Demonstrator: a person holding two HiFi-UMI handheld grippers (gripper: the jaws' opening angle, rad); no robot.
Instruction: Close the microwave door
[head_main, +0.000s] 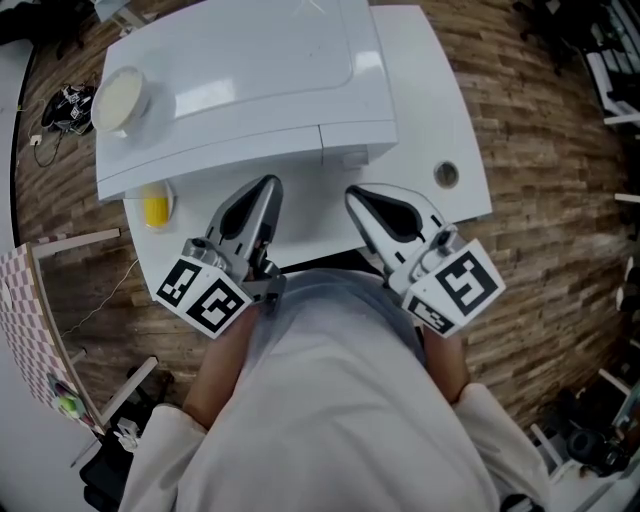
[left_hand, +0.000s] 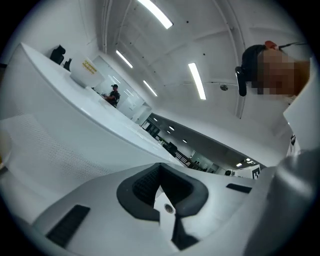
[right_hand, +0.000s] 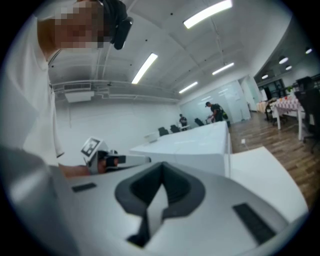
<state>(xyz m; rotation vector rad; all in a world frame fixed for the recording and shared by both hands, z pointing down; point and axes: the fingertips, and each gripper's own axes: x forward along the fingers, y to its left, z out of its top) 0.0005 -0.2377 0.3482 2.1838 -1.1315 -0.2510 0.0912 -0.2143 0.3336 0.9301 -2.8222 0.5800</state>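
Note:
The white microwave stands on a white table, seen from above. Its front face and door are hidden below its top edge, so I cannot tell how the door stands. My left gripper is shut and empty, with its tips just short of the microwave's front edge. My right gripper is beside it, also shut and empty. In the left gripper view the shut jaws tilt up past the microwave's white side. The right gripper likewise tilts up toward the microwave.
A round white bowl rests on the microwave's top left corner. A yellow object lies on the table below it. The table has a cable hole. A checkered panel stands at the left on the wooden floor.

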